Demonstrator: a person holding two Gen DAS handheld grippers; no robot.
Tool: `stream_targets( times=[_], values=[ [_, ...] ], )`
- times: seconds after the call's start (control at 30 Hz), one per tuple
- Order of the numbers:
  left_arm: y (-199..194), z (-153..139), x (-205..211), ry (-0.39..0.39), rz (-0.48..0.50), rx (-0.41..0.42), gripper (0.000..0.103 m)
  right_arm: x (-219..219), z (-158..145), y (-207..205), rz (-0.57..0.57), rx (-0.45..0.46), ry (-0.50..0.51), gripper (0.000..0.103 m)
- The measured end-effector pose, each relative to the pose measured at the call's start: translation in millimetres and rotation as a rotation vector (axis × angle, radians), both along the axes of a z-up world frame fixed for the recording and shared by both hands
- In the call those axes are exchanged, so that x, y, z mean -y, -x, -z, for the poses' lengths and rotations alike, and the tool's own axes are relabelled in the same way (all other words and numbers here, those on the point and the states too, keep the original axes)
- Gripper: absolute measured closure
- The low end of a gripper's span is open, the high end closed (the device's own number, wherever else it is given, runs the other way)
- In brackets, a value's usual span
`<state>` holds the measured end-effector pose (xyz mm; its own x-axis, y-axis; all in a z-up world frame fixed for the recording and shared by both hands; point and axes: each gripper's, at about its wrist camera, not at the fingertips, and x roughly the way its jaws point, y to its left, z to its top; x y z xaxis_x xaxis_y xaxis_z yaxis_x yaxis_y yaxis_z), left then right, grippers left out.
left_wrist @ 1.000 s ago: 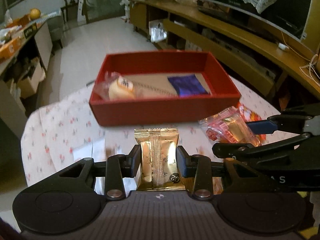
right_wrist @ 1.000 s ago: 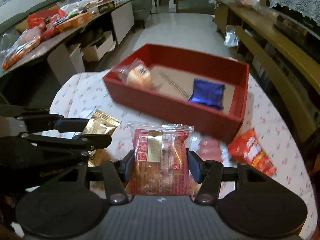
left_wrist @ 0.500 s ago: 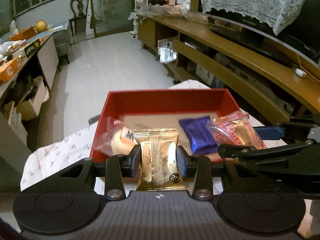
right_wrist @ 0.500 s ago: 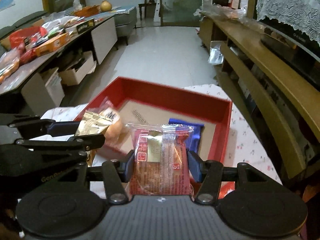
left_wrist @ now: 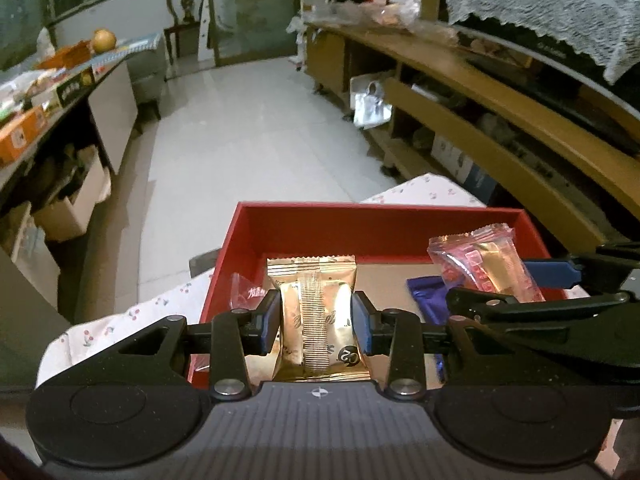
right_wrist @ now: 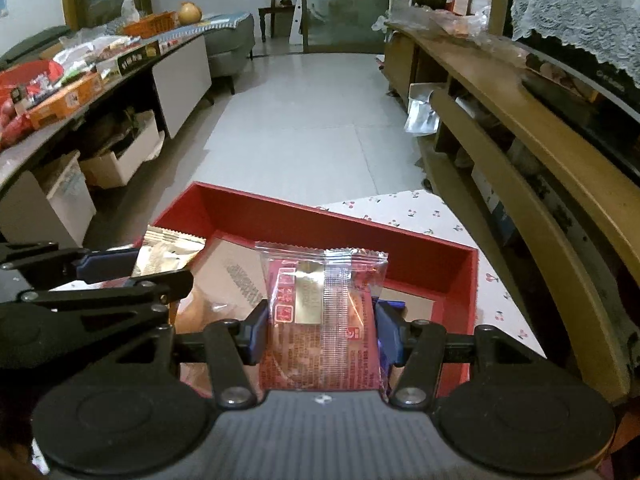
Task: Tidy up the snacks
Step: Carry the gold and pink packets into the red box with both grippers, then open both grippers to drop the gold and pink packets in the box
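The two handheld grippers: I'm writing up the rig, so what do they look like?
Both the left gripper and the right gripper are matte black, with blue pads, silver screws, two round discs and a ribbed grey body bearing a small crosshair mark.

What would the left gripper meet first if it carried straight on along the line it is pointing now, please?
Probably the cardboard floor of the red box. The left gripper, shut on the gold snack packet, points down into the box between the clear-wrapped snack and the blue packet; the packet's top edge would touch first. Depth is unclear.
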<state>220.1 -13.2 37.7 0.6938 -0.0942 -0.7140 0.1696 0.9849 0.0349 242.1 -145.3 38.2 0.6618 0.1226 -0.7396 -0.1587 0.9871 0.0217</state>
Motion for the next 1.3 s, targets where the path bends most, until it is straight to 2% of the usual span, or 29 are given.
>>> stream_targets(
  times=[0.3, 0.57, 0.93, 1.13, 1.3],
  values=[
    [-7, 17, 1, -0.042, -0.018, -0.039, 0.058, -6, 19, -13, -0.011, -0.034, 0.032, 0.039],
    [-7, 26, 9, -0.103, -0.012, -0.026, 0.058, -9, 30, -18, -0.014, -0.051, 0.059, 0.039],
    [-5, 31, 19, -0.101, 0.02, -0.037, 0.057, -4, 41, -22, 0.006, -0.077, 0.099, 0.039],
    [-4, 29, 19, -0.097, 0.024, -0.043, 0.052, 0, 37, -21, 0.023, -0.06, 0.089, 0.039],
    [-2, 27, 21, -0.116, 0.023, -0.031, 0.042, 3, 32, -19, 0.029, -0.049, 0.08, 0.038]
  ],
)
